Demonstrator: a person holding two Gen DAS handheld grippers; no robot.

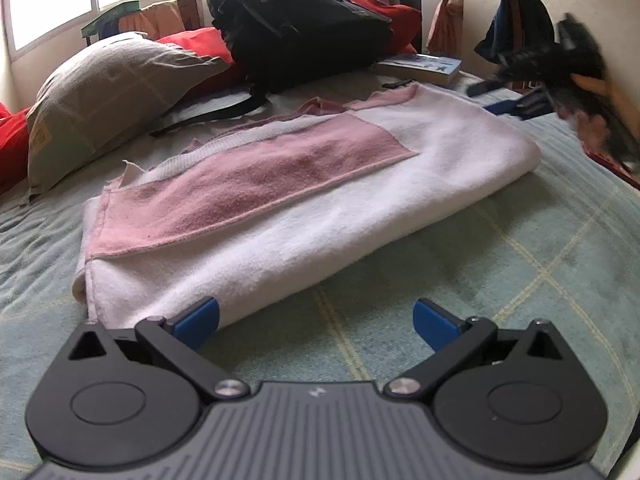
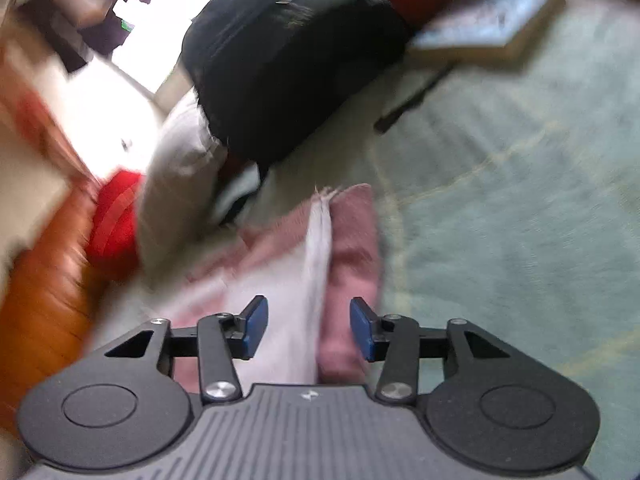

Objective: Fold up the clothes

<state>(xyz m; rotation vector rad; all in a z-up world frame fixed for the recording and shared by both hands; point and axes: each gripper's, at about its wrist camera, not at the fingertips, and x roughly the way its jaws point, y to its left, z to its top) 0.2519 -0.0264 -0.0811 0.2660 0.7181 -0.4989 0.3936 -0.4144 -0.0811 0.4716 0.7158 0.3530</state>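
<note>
Left wrist view: left gripper [image 1: 316,325] jaws spread wide, empty; folded towel [image 1: 304,200] at 11 o'clock, long axis toward 2. Right gripper [image 2: 308,328] jaws apart, straddling towel edge.

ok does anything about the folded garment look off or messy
Yes. The pink and white garment is folded unevenly: its far edge is ragged, with pink layers sticking out past the white. It also lies askew to the bedsheet's check lines.
</note>
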